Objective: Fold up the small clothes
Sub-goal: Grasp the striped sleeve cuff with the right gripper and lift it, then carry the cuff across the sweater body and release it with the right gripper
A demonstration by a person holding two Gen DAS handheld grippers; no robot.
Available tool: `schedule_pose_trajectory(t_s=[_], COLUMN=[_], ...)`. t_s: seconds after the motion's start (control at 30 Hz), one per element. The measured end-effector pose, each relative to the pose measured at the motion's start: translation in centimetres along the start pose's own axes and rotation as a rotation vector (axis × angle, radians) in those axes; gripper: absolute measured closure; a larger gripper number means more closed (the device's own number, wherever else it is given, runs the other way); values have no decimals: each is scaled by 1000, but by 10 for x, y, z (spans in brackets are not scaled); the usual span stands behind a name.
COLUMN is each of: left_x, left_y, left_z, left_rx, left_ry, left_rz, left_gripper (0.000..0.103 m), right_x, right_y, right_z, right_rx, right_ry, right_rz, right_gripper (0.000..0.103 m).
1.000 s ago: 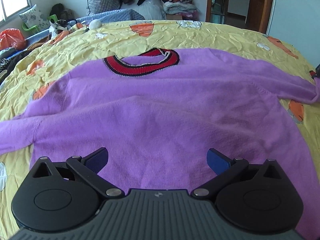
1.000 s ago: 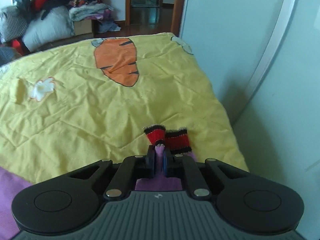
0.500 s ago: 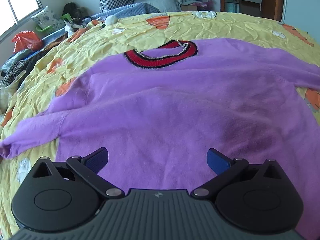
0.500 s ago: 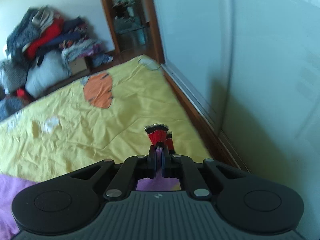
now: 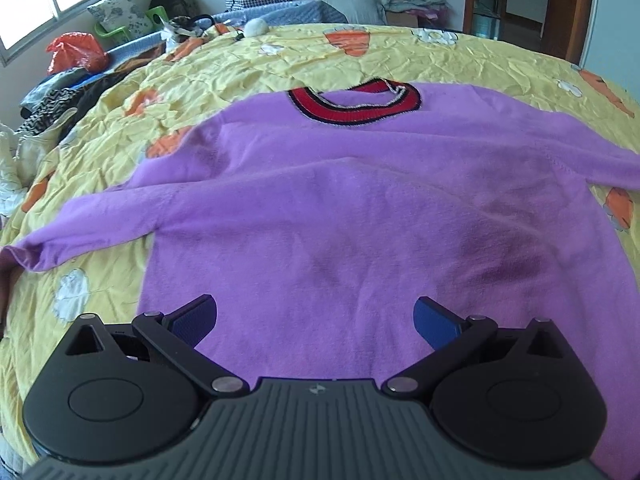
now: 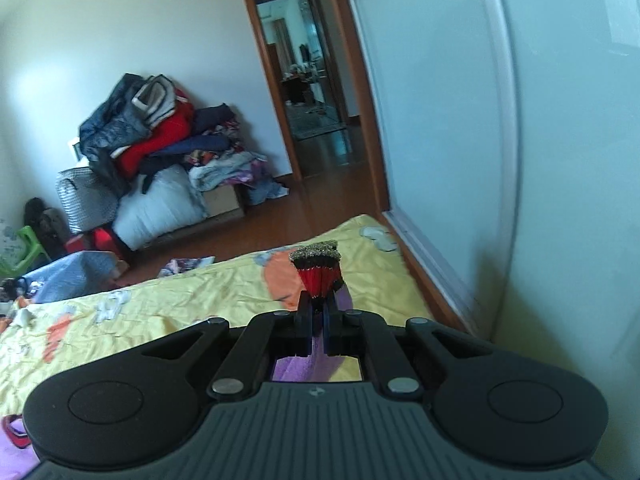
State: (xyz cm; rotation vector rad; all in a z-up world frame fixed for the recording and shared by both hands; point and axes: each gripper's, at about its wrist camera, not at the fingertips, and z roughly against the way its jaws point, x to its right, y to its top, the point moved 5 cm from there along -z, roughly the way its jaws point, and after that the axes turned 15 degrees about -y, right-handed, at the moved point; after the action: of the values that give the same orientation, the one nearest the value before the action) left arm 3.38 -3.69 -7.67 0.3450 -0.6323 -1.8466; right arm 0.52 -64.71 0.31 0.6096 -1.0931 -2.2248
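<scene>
At lower centre of the right wrist view, my right tool (image 6: 316,312): jaws pinched tight on the red-and-black striped cuff (image 6: 318,270) of the purple sweater (image 5: 360,216), cuff lifted above the bed (image 6: 160,308). At the bottom of the left wrist view, my left tool (image 5: 316,320): blue pads (image 5: 194,318) spread wide, holding nothing, over the sweater's lower body. Sweater: spread flat on the yellow carrot-print bed, striped collar (image 5: 354,106) toward upper centre. Beyond, upper left in the right view: clothes pile (image 6: 160,152) by the doorway (image 6: 308,80).
</scene>
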Motion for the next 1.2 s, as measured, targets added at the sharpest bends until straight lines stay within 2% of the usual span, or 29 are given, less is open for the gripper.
schedule_pose_trajectory(t_s=[0.33,0.5,0.9,1.07,1.2], left_x=[-3,-2,-19,-24,-29], left_y=[-5,-9,-13,-16,-20], left_z=[4,4,19,22,26], left_rx=[-5,-15,13,14,27], left_ry=[16,28,39,40,22], left_rz=[7,-2,13,19,27], left_gripper=[0,0,0,0,0], right_x=[-10,-32,-202,-269,-327], right_y=[-18,-23,-48,-85,-131], right_z=[1,13,54,57,67], right_rx=[-17,1,21,-25,-64], right_ry=[31,103,382,476,542], right_rz=[26,66,301,381,436], right_gripper=[99,99,99,99,99])
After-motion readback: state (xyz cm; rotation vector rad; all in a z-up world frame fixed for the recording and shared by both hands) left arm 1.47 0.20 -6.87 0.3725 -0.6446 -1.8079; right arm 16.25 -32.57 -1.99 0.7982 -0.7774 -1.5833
